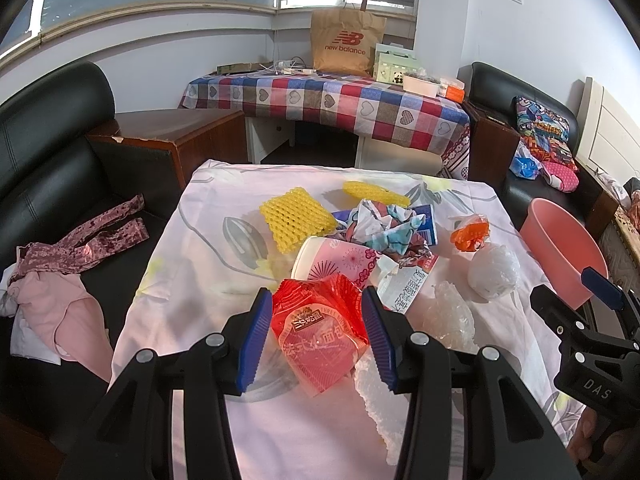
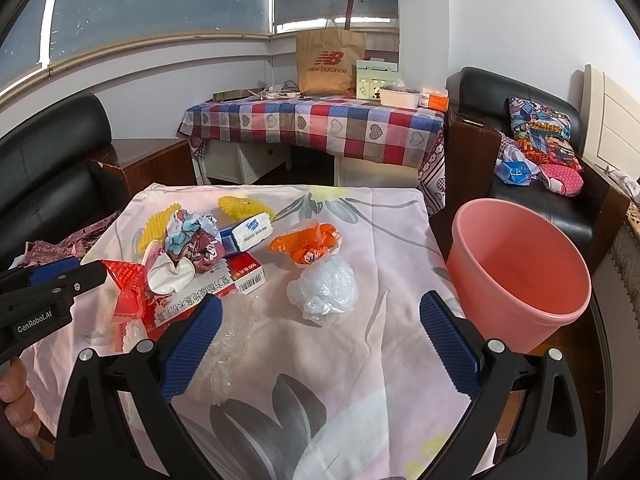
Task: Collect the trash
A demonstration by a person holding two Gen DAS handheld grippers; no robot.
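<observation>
Trash lies on a table with a pink floral cloth point(image 1: 192, 280). My left gripper point(image 1: 318, 322) has its blue pads on both sides of a red snack wrapper point(image 1: 316, 332), which bulges between them; whether the wrapper is pinched is unclear. The wrapper also shows in the right wrist view point(image 2: 126, 284). My right gripper point(image 2: 320, 340) is open and empty above the cloth, in front of a crumpled white plastic bag point(image 2: 324, 288). A pink bucket point(image 2: 516, 264) stands at the table's right edge.
More trash sits on the table: yellow foam nets point(image 1: 294, 220), a paper cup point(image 1: 336, 264), crumpled printed paper point(image 1: 384, 224), an orange wrapper point(image 2: 306, 244), a tissue pack point(image 2: 252, 234), clear plastic film point(image 2: 224, 340). Black sofas flank the table. A checkered table stands behind.
</observation>
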